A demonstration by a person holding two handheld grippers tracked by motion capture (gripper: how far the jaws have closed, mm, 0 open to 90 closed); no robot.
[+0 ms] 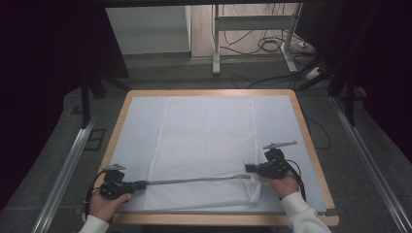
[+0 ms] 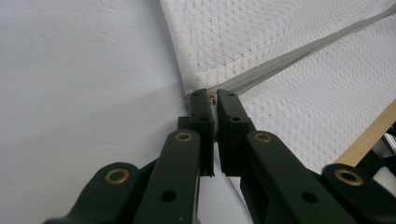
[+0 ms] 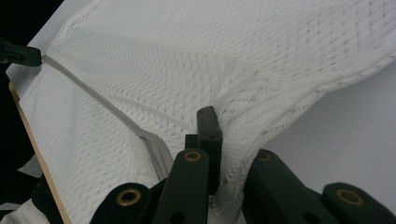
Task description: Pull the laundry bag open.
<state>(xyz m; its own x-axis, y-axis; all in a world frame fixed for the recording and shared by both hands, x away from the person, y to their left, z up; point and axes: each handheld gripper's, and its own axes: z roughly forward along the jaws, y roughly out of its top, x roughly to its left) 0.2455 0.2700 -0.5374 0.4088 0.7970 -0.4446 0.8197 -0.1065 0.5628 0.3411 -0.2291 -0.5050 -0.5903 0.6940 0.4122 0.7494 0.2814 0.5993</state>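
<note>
At the centre of the high view stands a wooden-edged table (image 1: pixel 306 127), its top covered by a pale sheet (image 1: pixel 136 121). On that sheet lies a white mesh bag (image 1: pixel 206 141), a tall rectangle running from the upper middle of the frame down to the near edge. A grey zipper strip (image 1: pixel 194 181) crosses its lower part from left to right.

At the lower left the left gripper (image 1: pixel 141 184) has its 2 jaws pressed together on the zipper's end, at the bag's left edge. At the lower right the right gripper (image 1: pixel 248 168) pinches a bunched fold of mesh by the zipper's other end, the cloth puckering around its jaws.

Around the table the floor (image 1: pixel 58 141) is dark grey carpet, with metal rails (image 1: pixel 68 165) at both sides. In the upper middle stands a desk frame (image 1: pixel 252 23) with loose cables (image 1: pixel 272 46) beneath it.
</note>
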